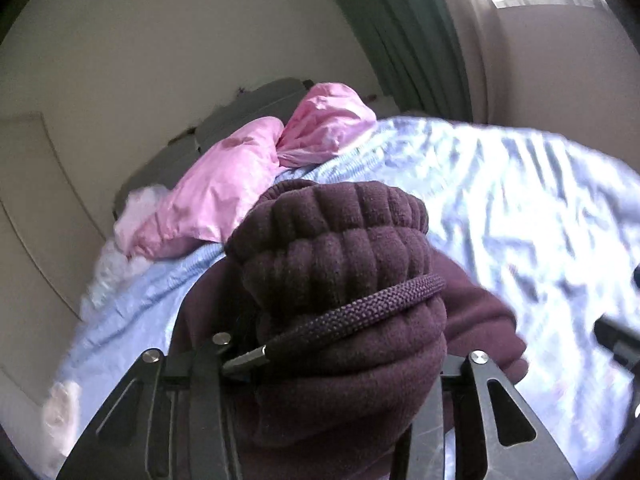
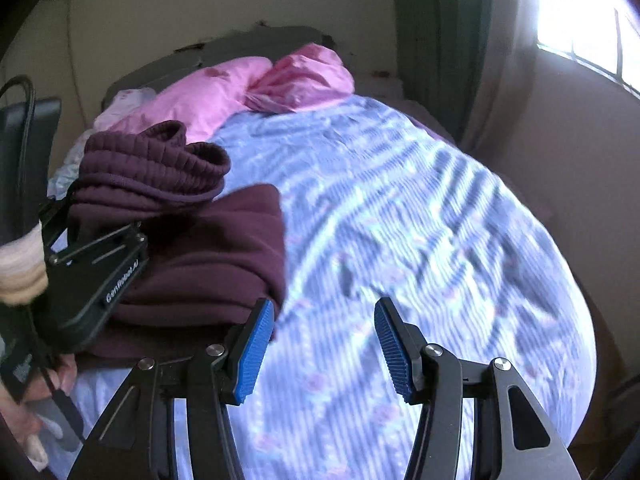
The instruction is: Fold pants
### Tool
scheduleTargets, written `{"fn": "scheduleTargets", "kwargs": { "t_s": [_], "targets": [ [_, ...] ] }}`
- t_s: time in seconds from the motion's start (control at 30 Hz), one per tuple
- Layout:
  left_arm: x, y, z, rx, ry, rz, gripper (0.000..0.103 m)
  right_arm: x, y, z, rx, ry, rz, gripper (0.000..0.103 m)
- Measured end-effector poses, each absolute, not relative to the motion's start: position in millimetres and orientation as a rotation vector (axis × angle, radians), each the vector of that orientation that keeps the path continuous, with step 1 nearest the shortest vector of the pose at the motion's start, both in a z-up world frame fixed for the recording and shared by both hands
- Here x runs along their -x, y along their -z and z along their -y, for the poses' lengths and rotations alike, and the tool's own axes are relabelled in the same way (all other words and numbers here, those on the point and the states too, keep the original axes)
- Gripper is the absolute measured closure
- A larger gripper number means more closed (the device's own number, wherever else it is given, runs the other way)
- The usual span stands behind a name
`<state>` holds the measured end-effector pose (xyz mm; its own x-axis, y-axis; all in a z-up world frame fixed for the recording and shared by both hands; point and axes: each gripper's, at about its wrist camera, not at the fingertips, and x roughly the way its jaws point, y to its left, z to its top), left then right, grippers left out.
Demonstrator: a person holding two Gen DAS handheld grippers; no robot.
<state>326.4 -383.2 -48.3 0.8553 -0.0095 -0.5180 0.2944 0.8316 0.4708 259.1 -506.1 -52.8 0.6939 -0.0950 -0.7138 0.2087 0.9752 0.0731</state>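
Observation:
The pants [image 1: 340, 248] are dark maroon fleece with a ribbed elastic waistband and a braided drawstring [image 1: 360, 312]. In the left wrist view the bunched waistband fills the space between my left gripper's jaws; my left gripper [image 1: 332, 364] is shut on the pants, its pads hidden by cloth. In the right wrist view the pants [image 2: 192, 240] lie in a folded heap at the left of the bed, with the left gripper's body [image 2: 96, 276] on them. My right gripper [image 2: 320, 348] is open and empty, its blue pads [image 2: 252, 352] just right of the heap, over the bedspread.
The bed has a light blue patterned bedspread [image 2: 420, 240]. Pink pillows [image 2: 248, 84] lie by the dark headboard [image 2: 248, 44]. A wall, a green curtain [image 2: 440, 20] and a bright window [image 2: 588, 20] are on the right. A dark chair [image 2: 28, 140] stands at the left.

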Motion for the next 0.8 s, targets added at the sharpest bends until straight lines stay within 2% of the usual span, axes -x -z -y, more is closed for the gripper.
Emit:
{"fn": "scheduleTargets", "kwargs": {
  "t_s": [0.03, 0.17, 0.3, 0.4, 0.53, 0.67, 0.73, 0.8],
  "targets": [
    [-325, 52, 388, -0.6, 0.173, -0.529, 0.056, -259, 57, 510, -0.163, 0.18, -0.793, 0.049],
    [-314, 61, 397, -0.692, 0.166, -0.534, 0.05, -254, 70, 520, -0.204, 0.213, -0.818, 0.049],
    [-318, 43, 385, -0.647, 0.135, -0.555, 0.042, -242, 71, 526, -0.225, 0.245, -0.815, 0.032],
    [-317, 34, 385, -0.672, 0.075, -0.547, 0.036, -232, 61, 530, -0.217, 0.288, -0.787, 0.028],
    [-323, 31, 385, -0.7, 0.051, -0.654, 0.029, -223, 44, 530, -0.221, 0.306, -0.744, 0.028],
    [-322, 41, 384, -0.739, 0.167, -0.778, 0.022, -215, 27, 519, -0.19, 0.299, -0.722, 0.02],
    [-315, 39, 382, -0.702, 0.266, -0.802, 0.0, -214, 20, 513, -0.175, 0.294, -0.722, 0.019],
    [-307, 31, 379, -0.629, 0.403, -0.821, 0.0, -211, 16, 508, -0.173, 0.284, -0.719, 0.015]
  ]
}}
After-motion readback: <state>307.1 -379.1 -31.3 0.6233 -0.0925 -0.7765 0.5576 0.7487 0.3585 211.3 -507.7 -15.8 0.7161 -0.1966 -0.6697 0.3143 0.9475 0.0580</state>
